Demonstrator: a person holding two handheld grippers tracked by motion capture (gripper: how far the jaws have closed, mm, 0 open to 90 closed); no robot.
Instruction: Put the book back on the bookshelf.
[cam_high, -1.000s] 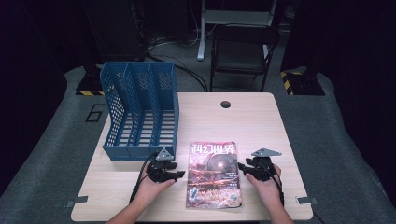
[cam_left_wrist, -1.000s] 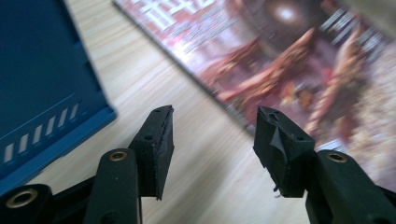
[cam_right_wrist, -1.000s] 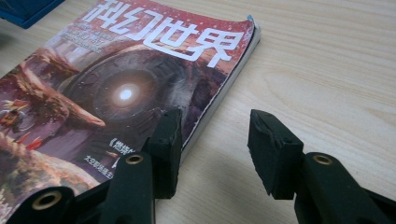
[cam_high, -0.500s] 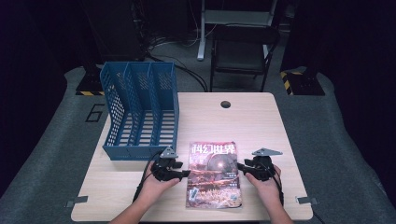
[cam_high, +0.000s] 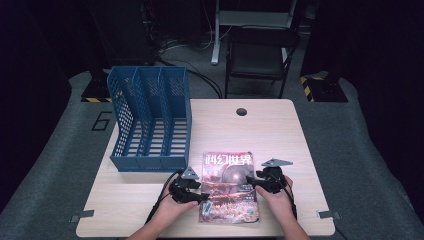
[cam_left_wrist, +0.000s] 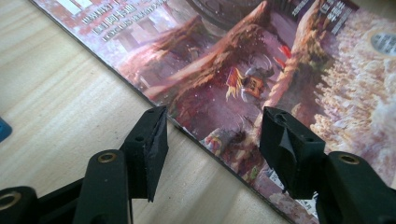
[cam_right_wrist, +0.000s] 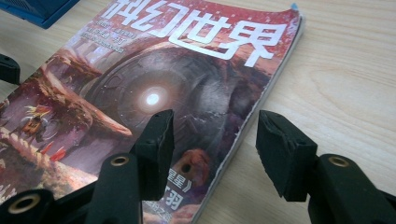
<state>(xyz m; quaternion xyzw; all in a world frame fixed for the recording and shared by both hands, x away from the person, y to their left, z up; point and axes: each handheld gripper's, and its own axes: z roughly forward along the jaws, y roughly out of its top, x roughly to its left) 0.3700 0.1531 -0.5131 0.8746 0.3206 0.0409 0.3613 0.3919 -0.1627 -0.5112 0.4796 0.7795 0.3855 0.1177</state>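
Magazine (cam_high: 230, 187) flat on the wooden table (cam_high: 280, 135), cover up, near the front edge and just right of the blue file rack (cam_high: 150, 120), which stands apart from it at the table's left with 3 slots. Left gripper (cam_high: 202, 196) at the magazine's left edge, jaws just opened wider and standing apart, 1 over bare wood and 1 over the cover in the left gripper view, the edge passing between them, pads not pressing. Right gripper (cam_high: 252, 182) at the right edge, jaws likewise just opened and apart, straddling the page edge in the right gripper view, nothing clamped. Beyond the table, a dark chair (cam_high: 260, 55) on the grey floor.
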